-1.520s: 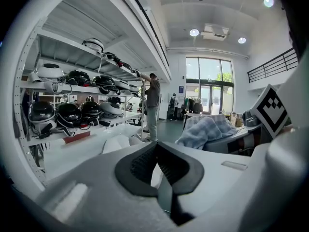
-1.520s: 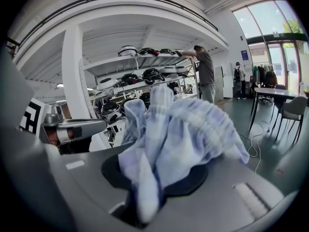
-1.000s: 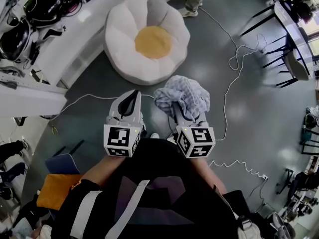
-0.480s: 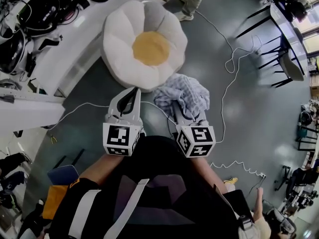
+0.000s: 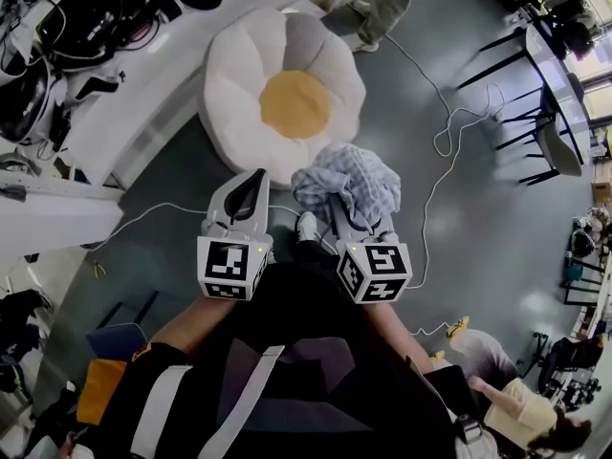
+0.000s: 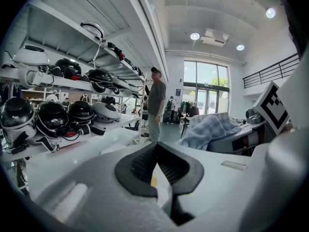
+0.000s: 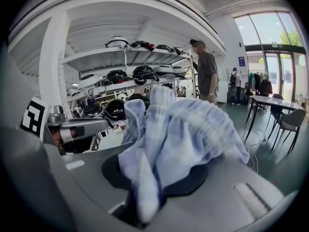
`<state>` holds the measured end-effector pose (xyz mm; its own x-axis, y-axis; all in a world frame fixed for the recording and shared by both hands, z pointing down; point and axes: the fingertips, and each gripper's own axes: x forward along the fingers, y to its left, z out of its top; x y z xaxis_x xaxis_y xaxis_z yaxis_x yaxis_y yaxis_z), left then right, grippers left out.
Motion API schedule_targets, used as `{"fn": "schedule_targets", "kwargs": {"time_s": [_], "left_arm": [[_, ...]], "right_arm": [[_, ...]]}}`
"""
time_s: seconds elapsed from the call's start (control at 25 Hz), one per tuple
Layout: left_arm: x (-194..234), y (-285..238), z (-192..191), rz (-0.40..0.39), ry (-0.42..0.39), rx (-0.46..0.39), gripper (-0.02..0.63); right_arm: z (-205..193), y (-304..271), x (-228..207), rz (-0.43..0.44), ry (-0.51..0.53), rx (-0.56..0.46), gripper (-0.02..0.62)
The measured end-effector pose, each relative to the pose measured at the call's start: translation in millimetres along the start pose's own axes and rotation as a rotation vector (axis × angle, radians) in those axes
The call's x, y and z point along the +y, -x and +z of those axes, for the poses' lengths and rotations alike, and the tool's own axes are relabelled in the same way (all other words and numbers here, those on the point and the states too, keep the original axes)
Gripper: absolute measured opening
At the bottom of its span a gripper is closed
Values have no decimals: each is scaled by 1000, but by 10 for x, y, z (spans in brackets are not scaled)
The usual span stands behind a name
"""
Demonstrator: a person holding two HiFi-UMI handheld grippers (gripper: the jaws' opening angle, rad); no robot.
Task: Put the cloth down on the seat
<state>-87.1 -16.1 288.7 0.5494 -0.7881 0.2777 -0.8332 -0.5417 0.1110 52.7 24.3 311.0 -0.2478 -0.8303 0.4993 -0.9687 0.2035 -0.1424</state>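
The right claw point(image 7: 154, 174), clamped on the cloth point(image 5: 350, 184), carries it while the left claw point(image 5: 257, 178) is pressed together, empty; next, reach over the seat point(image 5: 287, 60) and release.

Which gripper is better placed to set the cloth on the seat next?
Right. The right gripper is clamped on the cloth, with the flower-shaped seat just ahead of it. The left gripper is shut and empty.
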Motion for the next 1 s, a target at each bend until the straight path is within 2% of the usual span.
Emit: {"fn": "schedule_targets", "kwargs": {"time_s": [0.6,0.76,1.0], "left_arm": [[203,-885,93,139,28,46,-2],[158,-1100,55,166,50,72,-2],[80,-1343,61,206,43,92,-2]], "right_arm": [[359,-928,-472,163,46,57,123],[388,-1112,-628,207,54,78,123],[415,-1274,-890,244,44,89,123]]}}
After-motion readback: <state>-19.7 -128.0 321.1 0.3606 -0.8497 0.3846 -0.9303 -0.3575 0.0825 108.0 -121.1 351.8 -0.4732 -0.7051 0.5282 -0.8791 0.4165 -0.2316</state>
